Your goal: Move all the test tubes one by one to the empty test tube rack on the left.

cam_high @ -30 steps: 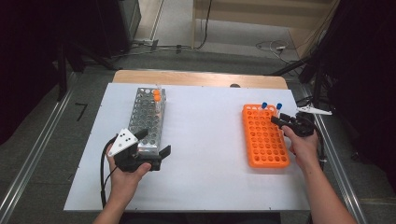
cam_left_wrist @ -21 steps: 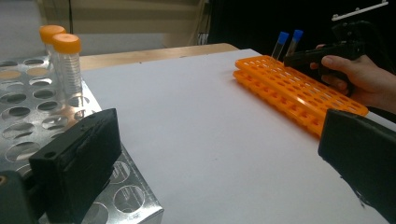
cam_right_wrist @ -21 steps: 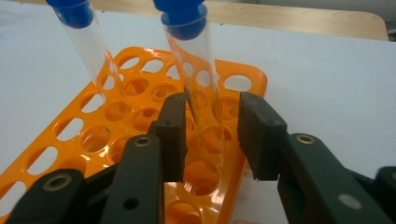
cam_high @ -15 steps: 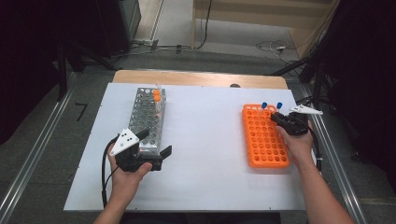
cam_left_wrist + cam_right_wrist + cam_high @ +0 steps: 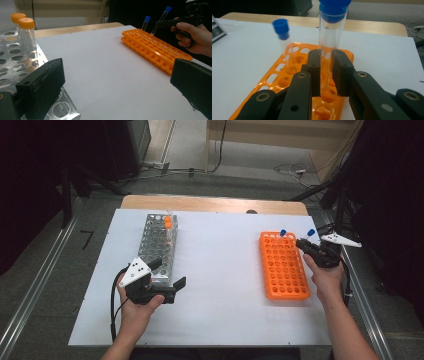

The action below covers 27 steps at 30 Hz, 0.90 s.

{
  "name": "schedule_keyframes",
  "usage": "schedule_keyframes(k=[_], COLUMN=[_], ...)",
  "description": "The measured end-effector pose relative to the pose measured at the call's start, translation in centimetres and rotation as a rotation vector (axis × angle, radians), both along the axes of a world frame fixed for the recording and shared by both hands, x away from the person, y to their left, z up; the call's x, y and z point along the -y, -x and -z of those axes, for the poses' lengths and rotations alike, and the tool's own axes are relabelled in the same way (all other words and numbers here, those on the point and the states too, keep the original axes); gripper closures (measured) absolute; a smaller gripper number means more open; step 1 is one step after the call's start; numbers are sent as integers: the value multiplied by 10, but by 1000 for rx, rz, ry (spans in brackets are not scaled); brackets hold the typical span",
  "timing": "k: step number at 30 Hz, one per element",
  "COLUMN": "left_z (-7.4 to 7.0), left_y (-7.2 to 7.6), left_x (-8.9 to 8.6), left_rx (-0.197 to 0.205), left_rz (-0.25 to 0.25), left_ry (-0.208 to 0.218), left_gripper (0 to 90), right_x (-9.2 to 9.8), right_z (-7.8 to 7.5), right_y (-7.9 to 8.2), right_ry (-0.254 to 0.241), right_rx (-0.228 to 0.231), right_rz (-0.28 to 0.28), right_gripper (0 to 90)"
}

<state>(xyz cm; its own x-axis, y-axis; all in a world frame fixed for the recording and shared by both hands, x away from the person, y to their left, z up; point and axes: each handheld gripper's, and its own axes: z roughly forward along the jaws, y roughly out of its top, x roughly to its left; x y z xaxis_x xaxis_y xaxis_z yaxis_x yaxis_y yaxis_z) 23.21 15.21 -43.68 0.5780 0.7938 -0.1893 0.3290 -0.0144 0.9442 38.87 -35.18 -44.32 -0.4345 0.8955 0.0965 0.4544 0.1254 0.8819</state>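
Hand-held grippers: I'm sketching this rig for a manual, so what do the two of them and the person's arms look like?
Both are black, pistol-shaped tools with two flat, blocky jaws. The left hand-held gripper carries a grey three-cornered plate with dark dots on top and trails a black cable. The right hand-held gripper has a similar plate; its jaw links show round brass-coloured pivots in the right gripper view. The forearms are bare, with no sleeves in view.
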Motion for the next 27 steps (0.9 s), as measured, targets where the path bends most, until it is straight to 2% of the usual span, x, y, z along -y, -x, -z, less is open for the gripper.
schedule_keyframes(k=[6, 15, 24, 27], left_z=[-2, -5, -6, -6], left_y=[0, 2, 5, 7], left_x=[3, 10, 19, 24], left_rx=[-1, 8, 29, 36], left_rz=[10, 38, 95, 109], left_ry=[-3, 2, -5, -6], left_gripper=[0, 0, 0, 0], right_x=[-12, -44, -77, -89], right_z=[-7, -16, -16, -16], right_y=[23, 57, 87, 96], right_ry=[9, 2, -16, -4], right_rx=[15, 2, -9, -14], right_rz=[-60, -174, -293, -332], right_gripper=[749, 749, 749, 749])
